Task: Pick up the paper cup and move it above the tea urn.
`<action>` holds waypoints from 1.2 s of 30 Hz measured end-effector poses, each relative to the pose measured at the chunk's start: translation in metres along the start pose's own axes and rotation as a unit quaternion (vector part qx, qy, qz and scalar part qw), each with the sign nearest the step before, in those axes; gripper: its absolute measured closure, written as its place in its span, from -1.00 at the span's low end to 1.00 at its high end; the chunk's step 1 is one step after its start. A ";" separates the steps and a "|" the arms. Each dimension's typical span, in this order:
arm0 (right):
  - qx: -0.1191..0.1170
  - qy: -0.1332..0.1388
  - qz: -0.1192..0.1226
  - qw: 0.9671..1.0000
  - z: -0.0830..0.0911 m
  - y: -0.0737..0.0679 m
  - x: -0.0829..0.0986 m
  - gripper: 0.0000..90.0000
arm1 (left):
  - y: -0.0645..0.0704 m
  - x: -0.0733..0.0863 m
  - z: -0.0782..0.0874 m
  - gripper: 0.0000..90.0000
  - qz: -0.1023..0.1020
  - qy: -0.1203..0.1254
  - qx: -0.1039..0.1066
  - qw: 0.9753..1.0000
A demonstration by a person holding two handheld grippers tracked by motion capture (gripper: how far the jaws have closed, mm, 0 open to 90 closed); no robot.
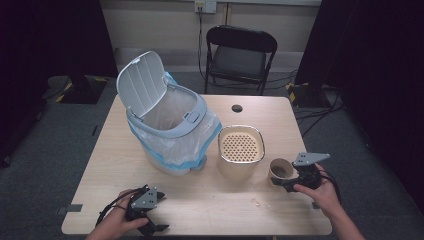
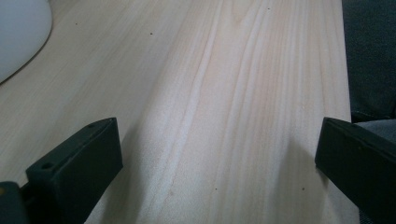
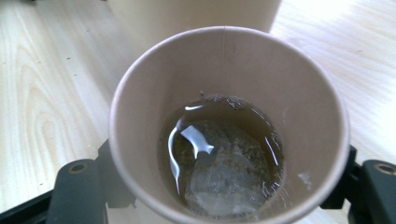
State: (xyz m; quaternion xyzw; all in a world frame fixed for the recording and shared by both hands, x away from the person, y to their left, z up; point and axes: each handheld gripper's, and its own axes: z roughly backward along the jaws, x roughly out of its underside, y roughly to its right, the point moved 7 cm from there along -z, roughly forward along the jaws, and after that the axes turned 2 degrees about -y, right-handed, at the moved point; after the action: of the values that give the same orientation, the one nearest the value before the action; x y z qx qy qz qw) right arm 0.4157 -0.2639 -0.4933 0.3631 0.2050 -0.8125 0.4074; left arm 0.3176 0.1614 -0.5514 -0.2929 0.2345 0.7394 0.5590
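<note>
A brown paper cup (image 1: 280, 169) stands on the table's right side, beside the beige container. In the right gripper view the paper cup (image 3: 224, 70) holds brownish liquid with a soaked tea bag (image 3: 224, 172) at the bottom. My right gripper (image 1: 288, 182) is shut on the cup, one jaw pressed against each side of its wall, seen close in the right gripper view (image 3: 229, 191). My left gripper (image 1: 150, 221) rests near the front left edge, open, with bare wood between its jaws (image 2: 219, 154).
A white and blue bin (image 1: 172, 127) with its lid up and a plastic liner stands at the left middle. A beige container (image 1: 240, 152) topped by a perforated strainer sits in the centre. Small crumbs (image 1: 257, 202) lie near the front. A black folding chair (image 1: 240, 55) stands behind the table.
</note>
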 end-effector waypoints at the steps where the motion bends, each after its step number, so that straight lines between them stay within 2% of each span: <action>1: 0.002 -0.002 -0.001 1.000 0.002 0.002 -0.002 -0.39 | 0.000 0.000 0.000 -1.00 0.000 0.002 0.000 1.000; 7: 0.010 0.002 -0.009 1.000 0.009 0.013 -0.014 -0.39 | 0.000 0.000 0.000 -1.00 0.000 0.000 0.000 1.000; 17: 0.025 0.002 -0.006 1.000 0.012 0.026 -0.035 -0.39 | 0.000 0.000 0.000 -1.00 0.000 0.000 0.000 1.000; 22: 0.021 0.007 -0.007 1.000 0.012 0.030 -0.045 -0.38 | 0.000 0.000 0.000 -1.00 -0.001 0.000 0.001 1.000; 36: 0.030 0.007 -0.007 0.999 0.013 0.043 -0.064 -0.38 | 0.000 0.000 0.000 -1.00 0.000 0.002 0.001 1.000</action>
State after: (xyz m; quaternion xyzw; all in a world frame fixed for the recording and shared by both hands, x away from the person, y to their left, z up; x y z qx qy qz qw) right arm 0.4705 -0.2646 -0.4379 0.3796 0.1853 -0.8185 0.3894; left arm 0.3176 0.1611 -0.5516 -0.2935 0.2365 0.7384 0.5592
